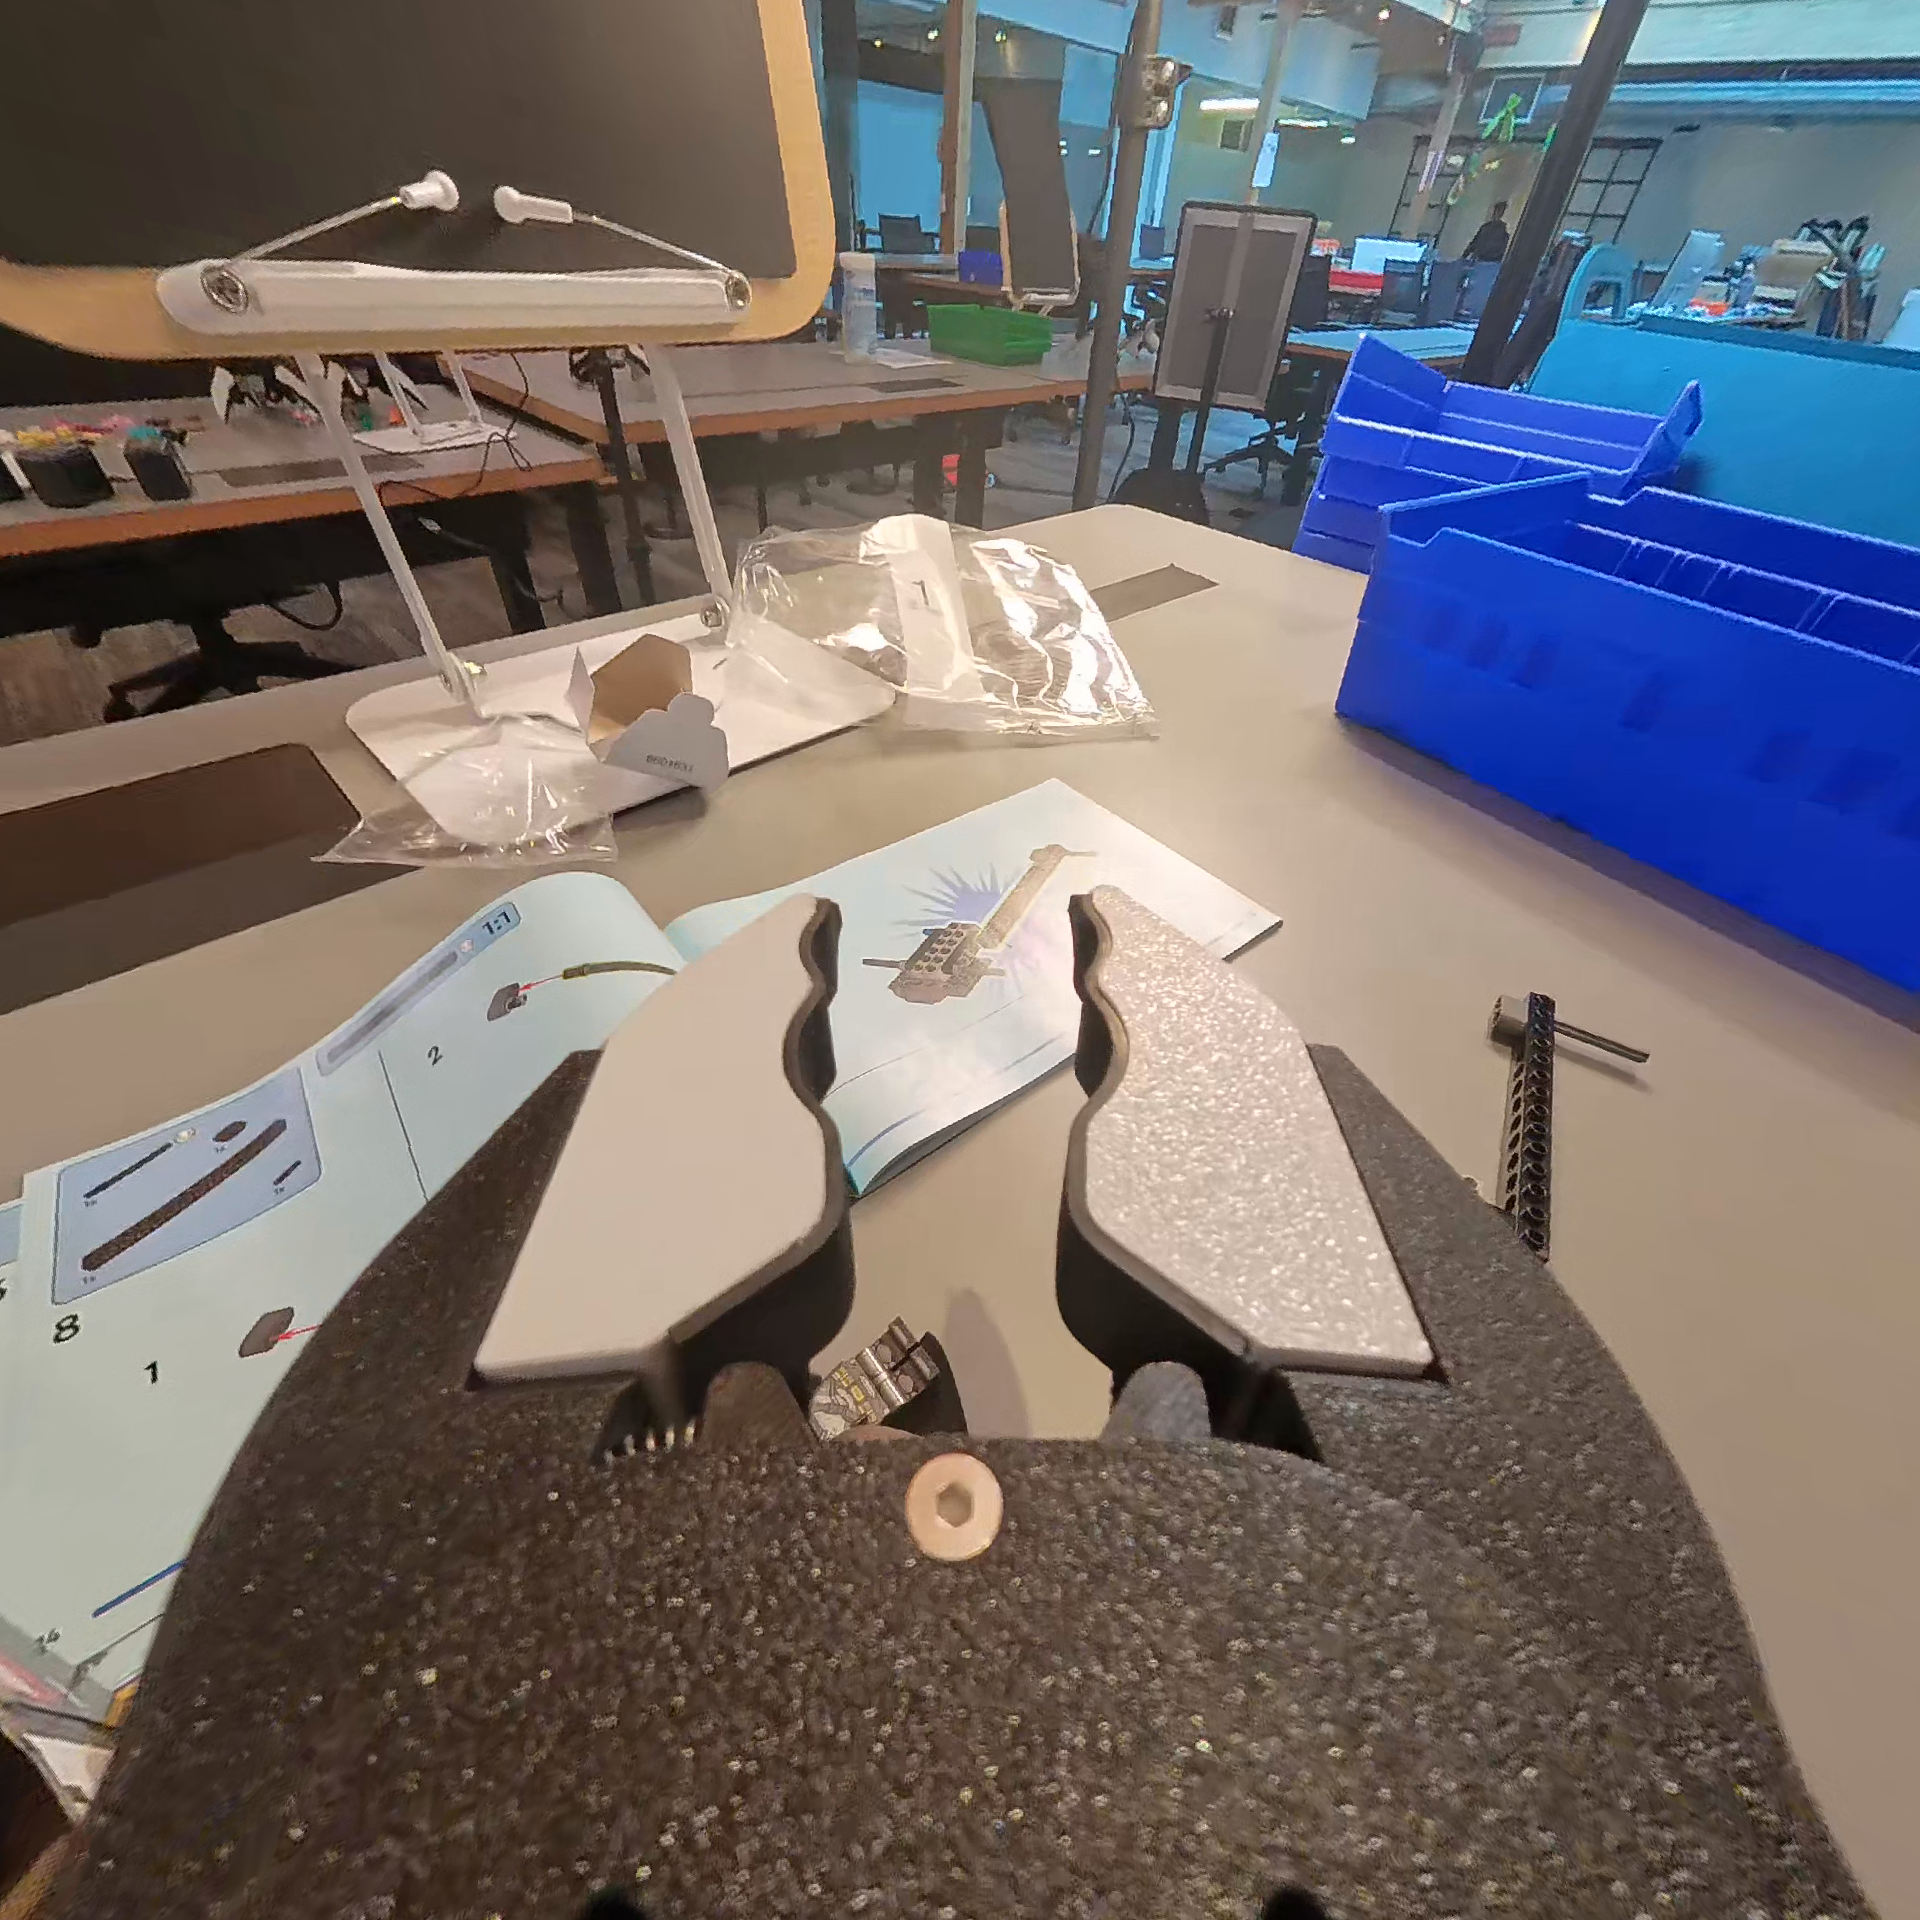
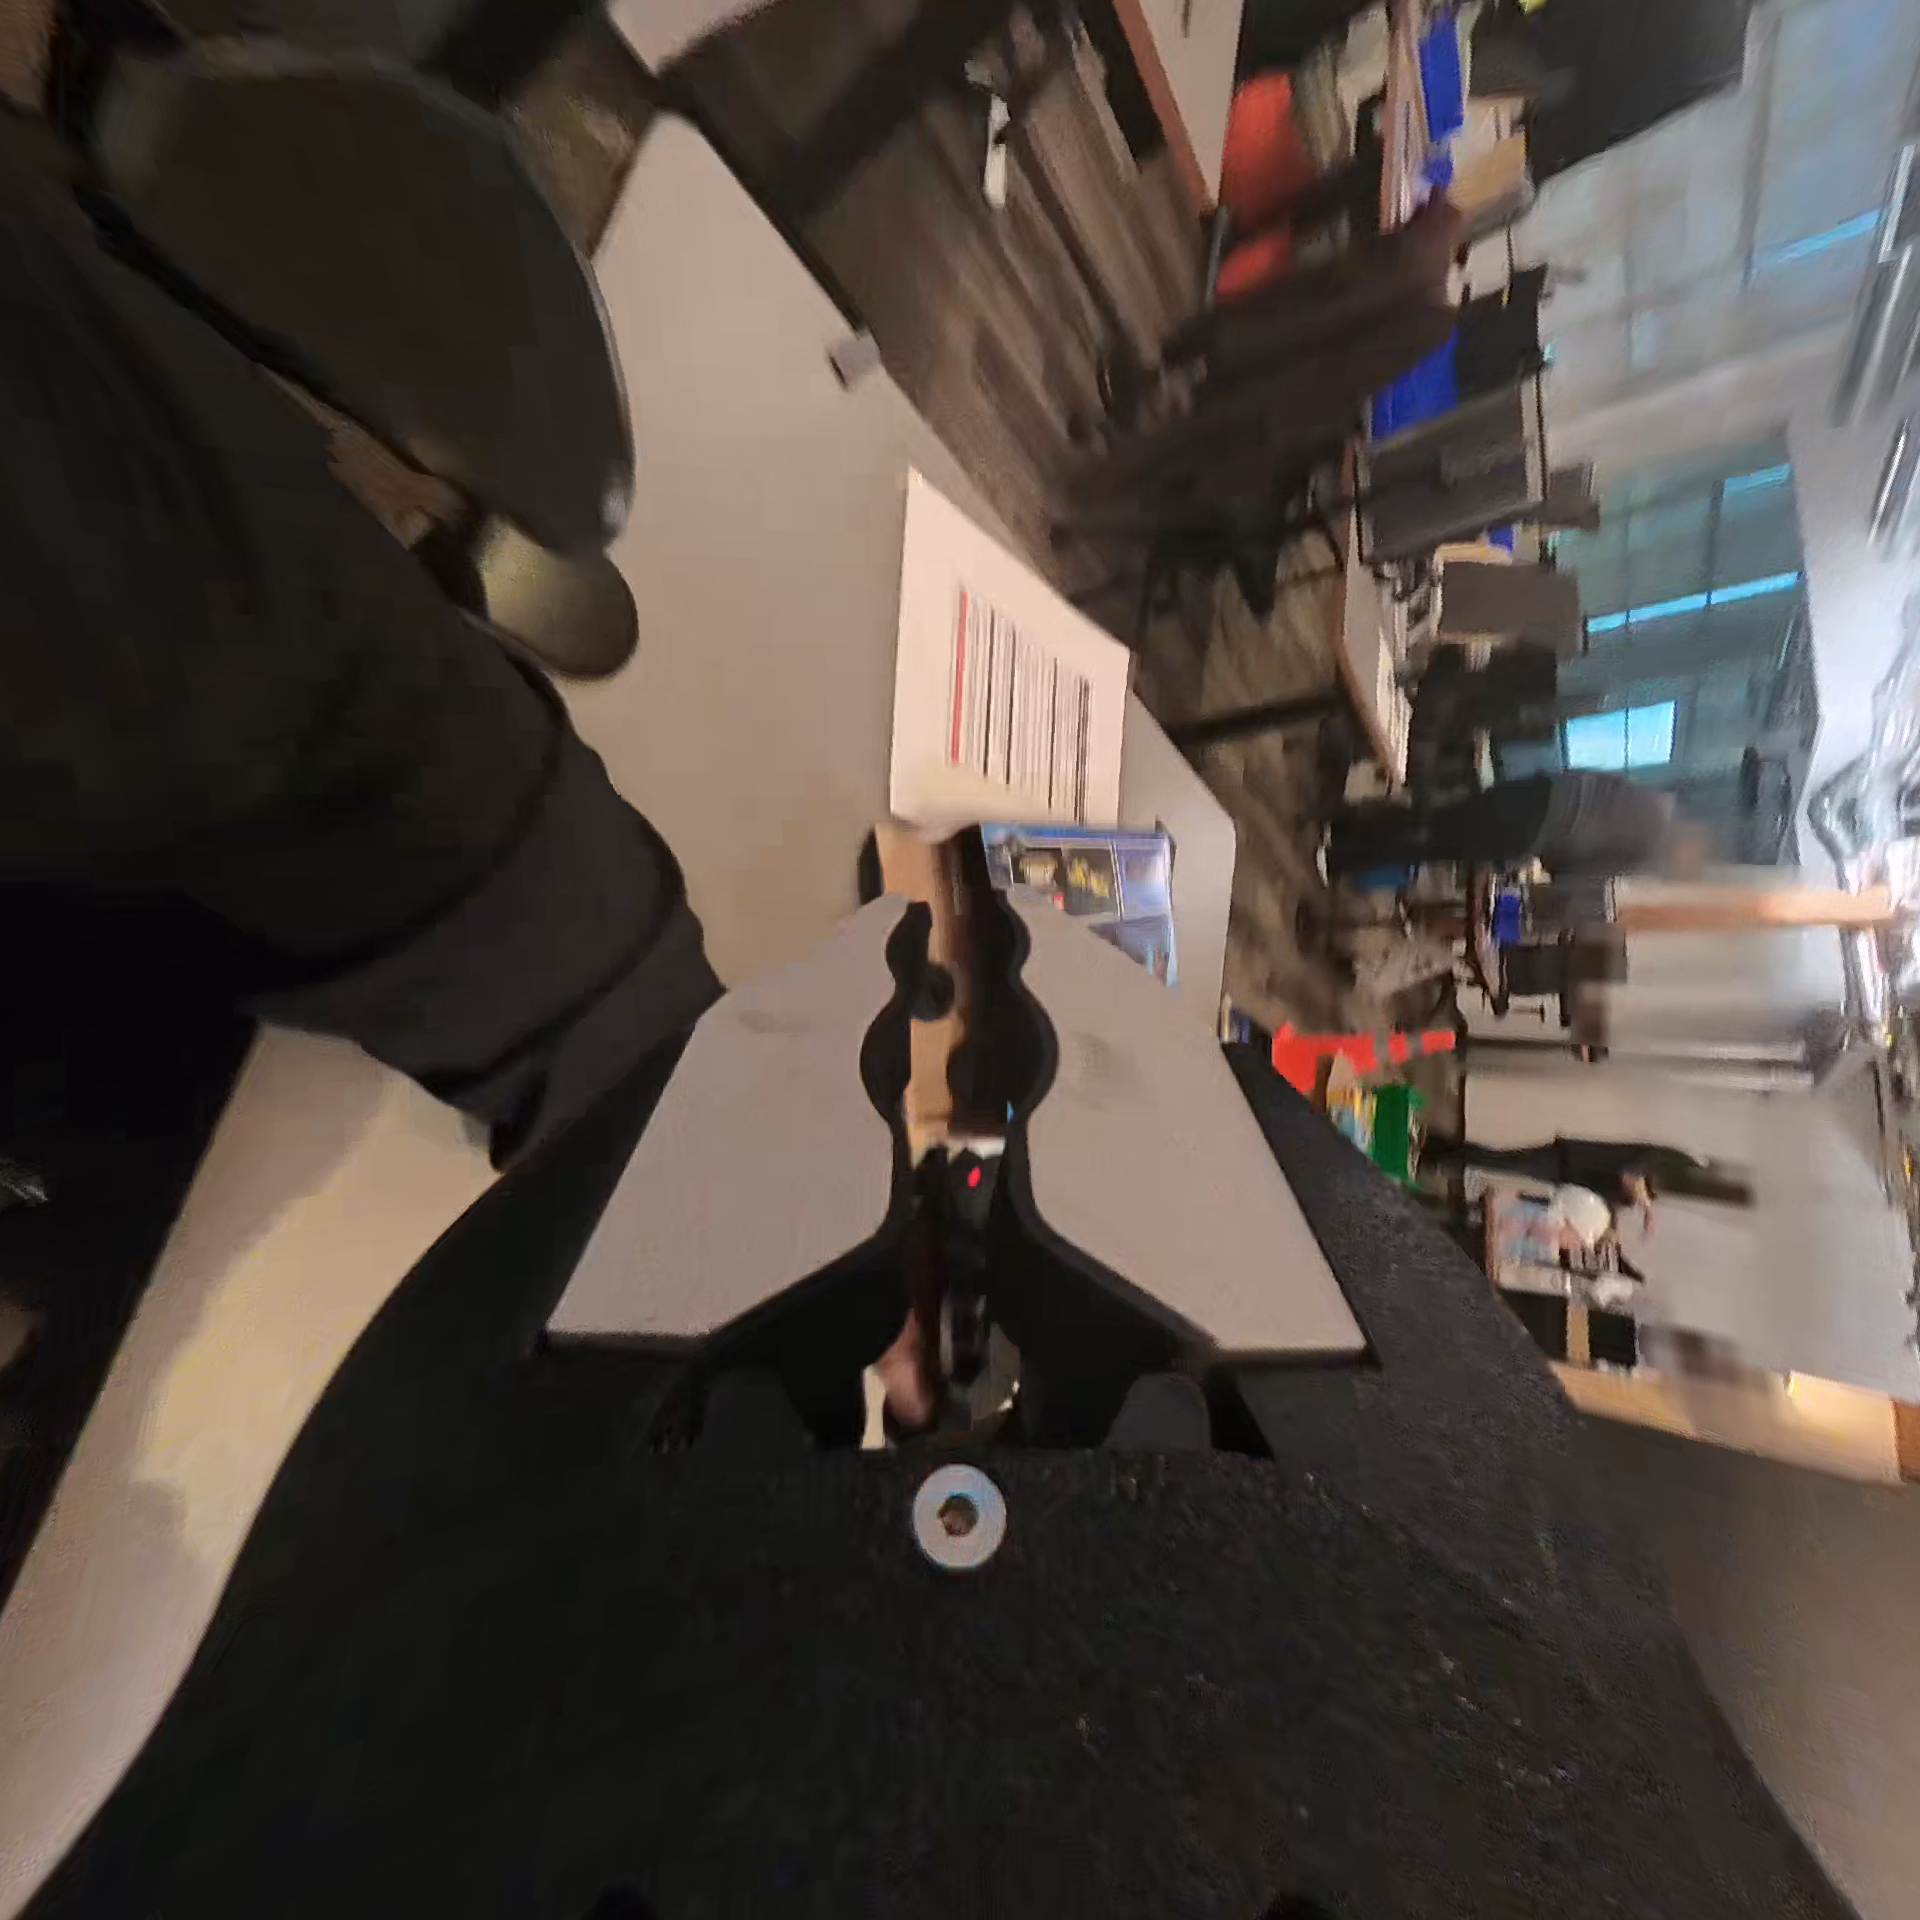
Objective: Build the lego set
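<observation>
While the left gripper hovers with its jaws wide and nothing between them, we see an open instruction booklet lying flat on the counter directly beneath and ahead of its fingertips. The pale blue pages spread out to the gripper's left and run under its body. Close to the gripper's base, low between the fingers, a small grey printed piece shows, partly hidden. To the gripper's right, well apart from the booklet, a black perforated beam lies on the counter with a grey pin through its far end. Farther right and ahead stand stacked blue bins. Straight ahead, beyond the booklet, we find crumpled clear plastic bags, and ahead to the left a small opened cardboard carton on the white base of a stand that carries a dark panel.

The right gripper has its jaws narrow, and its view is blurred. A brown cardboard strip shows through the slit and above the fingertips; we cannot tell whether the pads press on it or on anything else. Just beyond the tips, to the right, sits a blue printed box, and past it a white sheet with dark lines. A dark sleeve fills the gripper's left.
</observation>
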A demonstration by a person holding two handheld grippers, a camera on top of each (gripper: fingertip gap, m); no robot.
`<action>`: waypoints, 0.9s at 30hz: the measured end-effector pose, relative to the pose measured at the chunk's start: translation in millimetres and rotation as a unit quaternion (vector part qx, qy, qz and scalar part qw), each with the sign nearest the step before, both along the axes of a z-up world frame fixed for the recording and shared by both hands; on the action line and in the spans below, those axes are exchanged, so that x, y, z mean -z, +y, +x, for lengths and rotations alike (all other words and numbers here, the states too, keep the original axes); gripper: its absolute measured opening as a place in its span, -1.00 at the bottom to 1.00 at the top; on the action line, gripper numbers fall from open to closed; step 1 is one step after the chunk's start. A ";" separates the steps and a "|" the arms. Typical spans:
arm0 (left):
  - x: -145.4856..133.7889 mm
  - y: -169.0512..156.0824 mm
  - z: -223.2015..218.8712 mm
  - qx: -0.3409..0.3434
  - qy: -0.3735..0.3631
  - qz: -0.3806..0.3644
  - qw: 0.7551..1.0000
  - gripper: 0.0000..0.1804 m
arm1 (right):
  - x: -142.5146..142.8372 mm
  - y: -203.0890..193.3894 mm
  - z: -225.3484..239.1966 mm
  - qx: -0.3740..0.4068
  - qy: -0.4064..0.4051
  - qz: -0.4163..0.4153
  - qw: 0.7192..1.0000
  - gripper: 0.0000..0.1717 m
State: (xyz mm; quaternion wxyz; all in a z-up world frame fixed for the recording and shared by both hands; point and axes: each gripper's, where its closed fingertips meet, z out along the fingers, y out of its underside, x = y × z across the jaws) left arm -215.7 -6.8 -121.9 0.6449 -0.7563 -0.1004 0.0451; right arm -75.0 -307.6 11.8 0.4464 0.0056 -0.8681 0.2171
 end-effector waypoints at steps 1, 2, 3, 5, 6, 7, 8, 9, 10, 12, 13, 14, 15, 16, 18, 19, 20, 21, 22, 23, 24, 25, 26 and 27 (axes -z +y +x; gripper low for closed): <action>-0.5 -0.2 -0.1 0.000 0.001 -0.002 1.000 -0.52 | -2.0 -9.7 3.3 -0.016 0.000 -0.005 1.000 -0.89; -1.1 -0.4 0.3 0.001 0.003 -0.004 1.000 -0.51 | -1.5 -14.0 4.0 -0.024 -0.007 -0.016 1.000 -0.89; -1.3 -0.3 1.3 0.003 0.004 -0.007 1.000 -0.51 | 1.6 -12.9 1.8 -0.024 -0.018 -0.027 0.999 -0.89; -1.1 0.2 4.5 0.010 0.006 -0.007 1.000 -0.51 | 12.7 3.9 -11.4 -0.005 -0.036 -0.049 0.998 -0.88; 0.1 0.9 6.1 0.014 0.005 -0.008 1.000 -0.51 | 20.1 19.4 -21.3 0.014 -0.046 -0.063 0.997 -0.86; 2.3 1.9 7.7 0.017 0.004 -0.014 1.000 -0.51 | 27.8 39.1 -32.5 0.039 -0.057 -0.083 0.994 -0.84; 4.8 2.7 8.8 0.019 0.004 -0.021 1.000 -0.51 | 35.5 62.3 -44.0 0.068 -0.070 -0.110 0.989 -0.83; 6.8 3.3 9.3 0.019 0.005 -0.026 0.999 -0.50 | 43.7 89.0 -54.6 0.098 -0.082 -0.140 0.982 -0.82; 8.6 3.5 9.7 0.019 0.005 -0.031 0.999 -0.50 | 51.6 119.4 -64.7 0.130 -0.088 -0.169 0.973 -0.81; 11.9 4.3 9.8 0.018 0.005 -0.037 0.999 -0.50 | 65.9 191.3 -82.3 0.203 -0.080 -0.223 0.950 -0.78; 13.1 4.8 9.3 0.015 0.005 -0.039 0.999 -0.50 | 74.3 229.2 -87.3 0.236 -0.078 -0.251 0.936 -0.75; 14.0 5.0 8.8 0.013 0.008 -0.040 0.999 -0.50 | 84.1 266.5 -89.9 0.266 -0.078 -0.282 0.918 -0.74; 15.3 5.5 9.0 0.013 0.009 -0.043 0.999 -0.50 | 94.9 303.9 -91.1 0.298 -0.077 -0.314 0.898 -0.73; 16.6 6.1 10.2 0.014 0.012 -0.046 0.999 -0.50 | 106.9 339.1 -91.0 0.328 -0.073 -0.342 0.877 -0.71; 18.5 8.0 15.0 0.021 0.024 -0.052 0.998 -0.50 | 131.8 396.6 -87.0 0.376 -0.062 -0.384 0.841 -0.68; 19.5 9.1 17.6 0.023 0.034 -0.055 0.998 -0.50 | 143.0 417.6 -83.9 0.394 -0.056 -0.400 0.825 -0.67; 20.5 10.3 19.7 0.024 0.046 -0.059 0.997 -0.50 | 152.1 431.6 -80.7 0.407 -0.054 -0.413 0.813 -0.66; 21.2 11.3 20.8 0.021 0.059 -0.061 0.996 -0.51 | 158.3 440.4 -78.0 0.415 -0.052 -0.421 0.805 -0.66; 21.2 12.4 21.9 0.019 0.072 -0.062 0.995 -0.51 | 161.8 446.3 -76.0 0.422 -0.043 -0.421 0.801 -0.66; 21.3 13.2 23.2 0.019 0.083 -0.063 0.994 -0.51 | 164.6 450.4 -74.3 0.430 -0.032 -0.416 0.801 -0.67; 21.7 13.4 23.9 0.017 0.094 -0.064 0.993 -0.52 | 168.3 453.1 -73.1 0.437 -0.023 -0.407 0.802 -0.67; 22.0 13.0 23.7 0.014 0.103 -0.066 0.992 -0.54 | 172.9 453.6 -72.4 0.442 -0.020 -0.398 0.804 -0.67; 22.2 12.6 24.0 0.014 0.106 -0.068 0.992 -0.55 | 177.0 453.2 -72.2 0.446 -0.021 -0.391 0.805 -0.67; 21.9 12.2 24.4 0.015 0.104 -0.069 0.992 -0.55 | 179.7 452.8 -72.7 0.448 -0.021 -0.385 0.806 -0.67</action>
